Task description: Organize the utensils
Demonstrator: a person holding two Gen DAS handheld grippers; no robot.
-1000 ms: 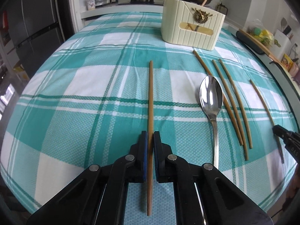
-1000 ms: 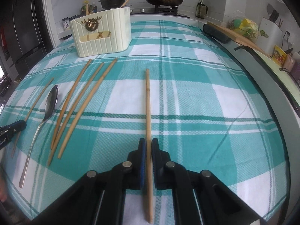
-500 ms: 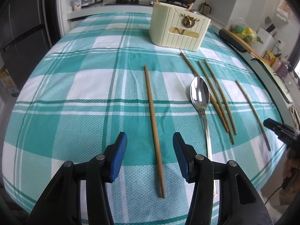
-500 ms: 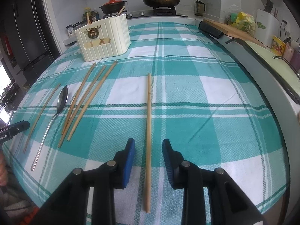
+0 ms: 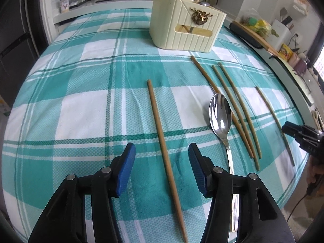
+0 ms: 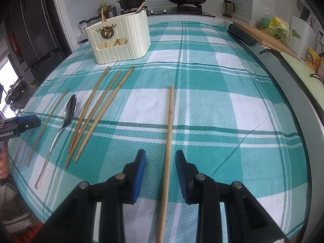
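Left tongs (image 5: pixel 160 160) opening, right tongs (image 6: pixel 160 168) apart, each astride a loose thin wooden chopstick (image 5: pixel 162 141); a clumsy pinch could roll it

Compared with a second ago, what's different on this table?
Both tools let go. The left tool was clamped on a chopstick; its jaws are opening, and the stick lies free between them, slightly slanted. The right tool released its own chopstick too and now stands open around it. The spoon, the three grouped chopsticks and the cream holder stayed put.
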